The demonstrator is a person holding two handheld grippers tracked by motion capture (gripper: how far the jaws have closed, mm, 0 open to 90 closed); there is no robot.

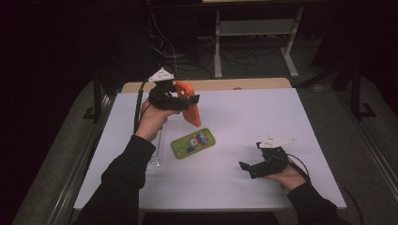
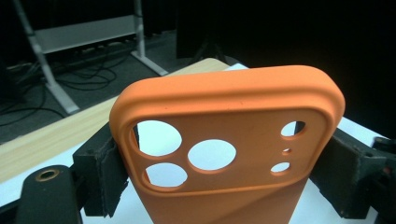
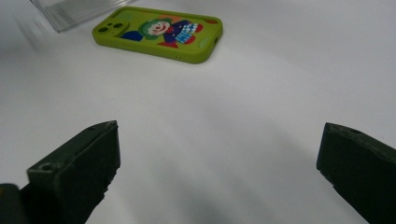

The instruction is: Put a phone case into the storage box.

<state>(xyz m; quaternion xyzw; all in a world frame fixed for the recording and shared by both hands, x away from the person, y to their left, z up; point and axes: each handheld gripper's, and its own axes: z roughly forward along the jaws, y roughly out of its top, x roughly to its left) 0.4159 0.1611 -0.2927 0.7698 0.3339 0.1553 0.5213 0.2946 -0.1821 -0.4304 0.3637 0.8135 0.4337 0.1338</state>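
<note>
- Left gripper (image 1: pixel 180 101), upper left of centre in the high view, is holding an orange phone case (image 1: pixel 188 108) above the worktop (image 1: pixel 244 117); its jaws are clamping the case by its two long edges.
- In the left gripper view the orange case (image 2: pixel 224 140) is standing upright between the jaws, camera cut-outs at its top.
- Right gripper (image 1: pixel 246 166), lower right of the high view, is hovering low over the worktop; its jaws are standing wide apart with nothing between them.
- A green phone case (image 1: pixel 193 143) with a cartoon print is lying flat at the centre of the frame, well apart from both grippers.
- A clear plastic piece (image 1: pixel 158 150) is lying just left of the green case.
</note>
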